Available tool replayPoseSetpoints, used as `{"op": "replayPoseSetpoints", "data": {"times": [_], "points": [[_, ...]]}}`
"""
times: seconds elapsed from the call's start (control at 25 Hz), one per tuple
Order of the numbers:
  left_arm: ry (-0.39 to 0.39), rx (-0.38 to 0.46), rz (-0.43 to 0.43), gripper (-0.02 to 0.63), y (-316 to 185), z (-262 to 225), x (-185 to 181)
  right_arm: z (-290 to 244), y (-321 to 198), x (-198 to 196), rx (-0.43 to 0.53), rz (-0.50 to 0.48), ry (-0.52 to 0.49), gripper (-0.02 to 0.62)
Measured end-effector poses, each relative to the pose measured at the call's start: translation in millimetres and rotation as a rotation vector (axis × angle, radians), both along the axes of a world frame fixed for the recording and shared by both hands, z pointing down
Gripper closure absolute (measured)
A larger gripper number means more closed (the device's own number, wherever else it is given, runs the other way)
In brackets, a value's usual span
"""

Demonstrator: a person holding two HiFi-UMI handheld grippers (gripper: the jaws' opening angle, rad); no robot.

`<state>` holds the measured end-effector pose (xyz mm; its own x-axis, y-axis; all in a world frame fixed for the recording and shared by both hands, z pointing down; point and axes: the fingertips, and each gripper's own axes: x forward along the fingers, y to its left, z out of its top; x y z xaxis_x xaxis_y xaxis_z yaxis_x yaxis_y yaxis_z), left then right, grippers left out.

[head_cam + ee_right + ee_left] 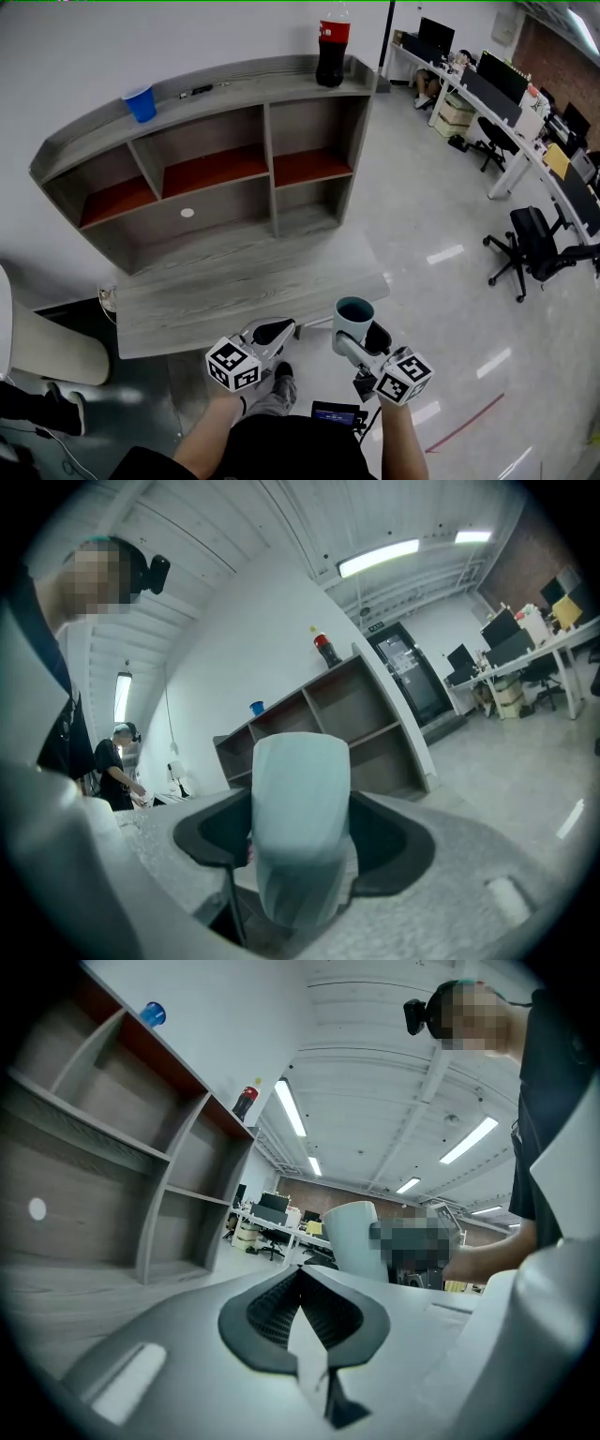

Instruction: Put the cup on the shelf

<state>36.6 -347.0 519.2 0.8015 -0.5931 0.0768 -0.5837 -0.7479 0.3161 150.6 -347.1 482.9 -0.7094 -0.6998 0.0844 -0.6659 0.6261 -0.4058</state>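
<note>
**Cup held, not yet on the shelf**

The pale cup (353, 317) is gripped at its sides by the right hand-held gripper (364, 339). It is held in the air just before the front edge of the shelf (244, 281), near the right corner of its base. The left hand-held gripper (273, 331) is closed, with nothing in it. The cup's rim could probably be knocked against a divider if it is carried in too high. It could also slip, since only its smooth wall is gripped.
</note>
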Motion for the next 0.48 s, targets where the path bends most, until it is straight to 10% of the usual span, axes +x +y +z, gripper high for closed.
{"op": "replayPoseSetpoints", "data": {"times": [0.48], "points": [[-0.001, 0.032, 0.036, 0.604, -114, -15, -25, -10, -107, -31, 0.013, 0.018, 0.014, 0.27]]}}
